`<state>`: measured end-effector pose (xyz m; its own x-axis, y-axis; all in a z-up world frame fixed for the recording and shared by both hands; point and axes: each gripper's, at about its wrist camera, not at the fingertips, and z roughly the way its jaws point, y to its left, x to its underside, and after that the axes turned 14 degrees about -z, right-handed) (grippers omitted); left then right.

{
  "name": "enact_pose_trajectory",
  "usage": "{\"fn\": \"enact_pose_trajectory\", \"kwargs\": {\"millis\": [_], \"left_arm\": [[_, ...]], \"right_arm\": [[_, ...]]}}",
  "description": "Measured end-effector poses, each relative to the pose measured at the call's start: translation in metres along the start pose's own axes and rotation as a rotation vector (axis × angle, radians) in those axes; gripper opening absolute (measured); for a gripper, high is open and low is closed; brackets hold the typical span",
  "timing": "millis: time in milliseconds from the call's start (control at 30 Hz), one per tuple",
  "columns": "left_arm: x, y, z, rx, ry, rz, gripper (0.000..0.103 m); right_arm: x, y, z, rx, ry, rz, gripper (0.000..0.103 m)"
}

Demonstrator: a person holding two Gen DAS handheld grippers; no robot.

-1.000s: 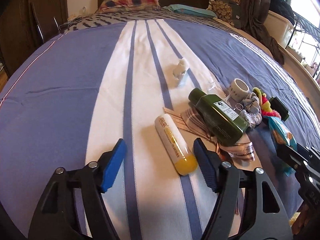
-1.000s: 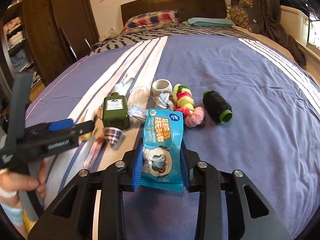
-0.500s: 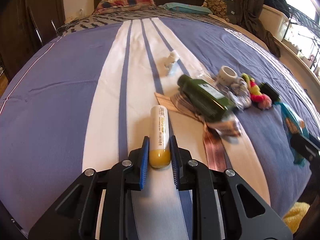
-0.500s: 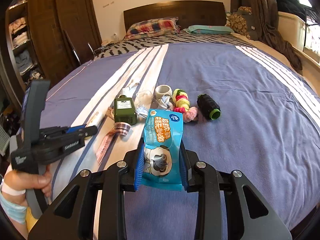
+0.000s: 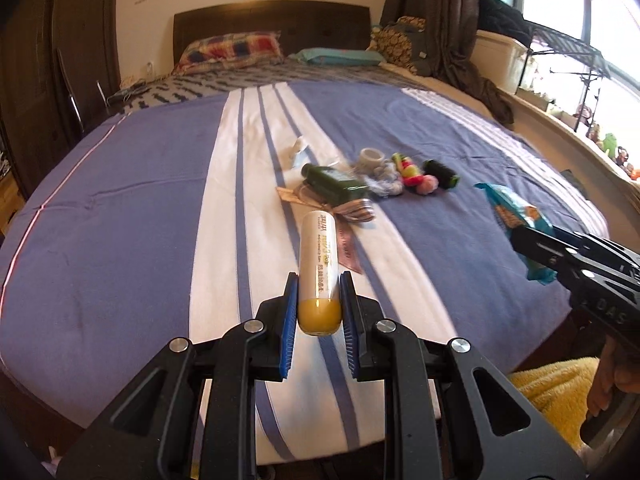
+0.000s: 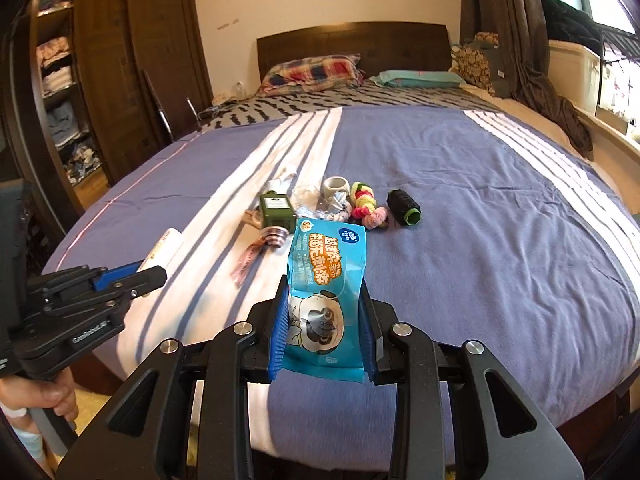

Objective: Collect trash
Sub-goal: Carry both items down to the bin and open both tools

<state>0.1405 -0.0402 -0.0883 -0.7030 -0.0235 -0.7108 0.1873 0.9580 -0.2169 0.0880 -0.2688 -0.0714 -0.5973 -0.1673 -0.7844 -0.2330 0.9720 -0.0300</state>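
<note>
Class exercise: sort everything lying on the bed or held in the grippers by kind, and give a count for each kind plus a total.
Bottles or tubes: 2, white tube, green bottle
Packets: 1, blue packet
Thread spools: 1
Tape rolls: 1
Ribbons: 1
Hair ties, cloth and wrapper scraps: cannot count
Total countable: 6

Both wrist views face headboard [image 5: 272, 20], sharing bed [image 6: 460, 184].

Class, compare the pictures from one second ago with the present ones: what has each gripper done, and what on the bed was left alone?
The left gripper, open a second ago, closed on the white tube with the yellow cap and lifted it off the striped bedspread. The right gripper kept hold of the blue snack packet. The dark green bottle, black thread spool and ribbon stayed put.
</note>
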Motion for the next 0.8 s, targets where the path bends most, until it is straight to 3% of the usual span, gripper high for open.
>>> {"fn": "enact_pose_trajectory", "kwargs": {"millis": [200, 467, 800], "left_arm": [[0.016, -0.007, -0.040, 0.046, -0.036, 0.027, 0.019], [0.050, -0.006, -0.072, 0.051, -0.042, 0.047, 0.019], [0.111, -0.003, -0.069, 0.053, 0.057, 0.054, 0.019]], "right_arm": [[0.007, 0.011, -0.036, -0.010, -0.038, -0.025, 0.031], [0.034, 0.021, -0.067, -0.015, -0.039, -0.033, 0.031], [0.079, 0.042, -0.066, -0.060, 0.044, -0.039, 0.031]]}}
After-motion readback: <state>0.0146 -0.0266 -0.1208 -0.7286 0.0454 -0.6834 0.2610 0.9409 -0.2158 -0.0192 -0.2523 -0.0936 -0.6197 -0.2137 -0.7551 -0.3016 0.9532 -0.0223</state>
